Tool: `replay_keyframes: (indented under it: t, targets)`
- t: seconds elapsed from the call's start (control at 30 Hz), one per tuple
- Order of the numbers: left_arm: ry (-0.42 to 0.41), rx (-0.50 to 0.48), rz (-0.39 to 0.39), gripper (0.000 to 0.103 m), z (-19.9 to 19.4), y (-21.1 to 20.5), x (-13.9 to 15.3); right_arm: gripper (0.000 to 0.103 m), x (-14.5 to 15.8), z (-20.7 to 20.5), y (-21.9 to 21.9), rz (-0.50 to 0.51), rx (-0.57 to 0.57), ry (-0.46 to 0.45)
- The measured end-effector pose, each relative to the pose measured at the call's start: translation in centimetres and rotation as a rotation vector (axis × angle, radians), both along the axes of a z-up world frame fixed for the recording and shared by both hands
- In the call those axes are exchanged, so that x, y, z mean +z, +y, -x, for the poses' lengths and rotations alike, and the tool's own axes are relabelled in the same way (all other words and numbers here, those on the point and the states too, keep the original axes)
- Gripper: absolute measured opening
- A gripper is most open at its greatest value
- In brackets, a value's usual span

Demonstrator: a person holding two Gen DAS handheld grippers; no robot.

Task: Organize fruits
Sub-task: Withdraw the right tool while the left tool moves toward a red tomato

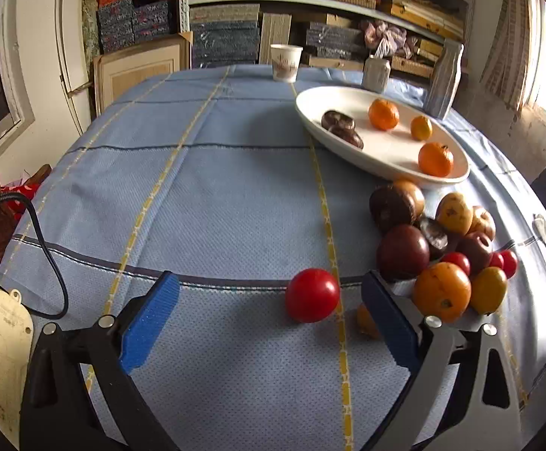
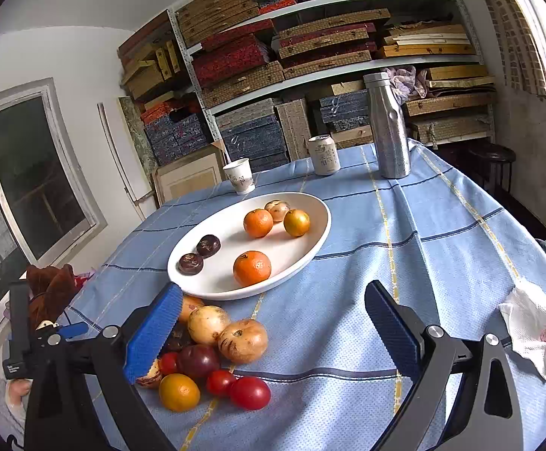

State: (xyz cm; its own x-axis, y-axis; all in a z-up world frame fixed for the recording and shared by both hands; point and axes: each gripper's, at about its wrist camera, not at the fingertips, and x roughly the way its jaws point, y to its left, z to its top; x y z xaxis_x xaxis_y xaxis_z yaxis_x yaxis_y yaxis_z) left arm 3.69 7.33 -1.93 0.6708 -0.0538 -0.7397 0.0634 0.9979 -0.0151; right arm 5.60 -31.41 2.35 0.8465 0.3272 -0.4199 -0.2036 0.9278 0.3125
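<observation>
Both hand-held grippers wide open, empty. Left hand-held gripper [image 1: 269,315] frames red tomato [image 1: 312,295] on counter [image 1: 197,206], apart from fruit pile [image 1: 434,248] at right. I centre the blue pads [image 1: 149,323] on tomato, close gently, carry to white plate [image 1: 385,161] far right. Right hand-held gripper [image 2: 273,334] hovers beside pile.

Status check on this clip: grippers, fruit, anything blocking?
Left gripper open, empty, red tomato between its fingers. Right gripper open, empty. Plate part filled; fruit pile beside it unsorted. Nothing blocking.
</observation>
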Motion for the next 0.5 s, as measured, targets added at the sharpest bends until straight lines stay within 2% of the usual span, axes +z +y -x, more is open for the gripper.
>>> replay_keyframes:
  t: [0.17,0.23,0.27,0.3,0.33,0.5]
  targets:
    - [0.039,-0.016,-0.005,0.095,-0.6,-0.4,-0.6,0.098,-0.1,0.2,0.1,0.001,-0.002,0.004]
    - [0.055,-0.024,0.000,0.080,-0.9,-0.4,-0.9,0.098,-0.2,0.2,0.2,0.003,0.000,0.008]
    - [0.068,-0.029,0.008,0.076,-1.1,-0.4,-1.1,0.098,-0.2,0.2,0.2,0.004,0.000,0.010]
    - [0.082,-0.037,0.021,0.065,-1.2,-0.4,-1.3,0.098,-0.3,0.2,0.2,0.005,-0.001,0.012]
    - [0.093,-0.047,0.040,0.061,-1.4,-0.3,-1.4,0.098,-0.3,0.2,0.2,0.006,-0.001,0.014]
    - [0.095,-0.065,0.050,0.057,-1.6,-0.6,-1.4,0.098,-0.3,0.2,0.2,0.007,0.000,0.016]
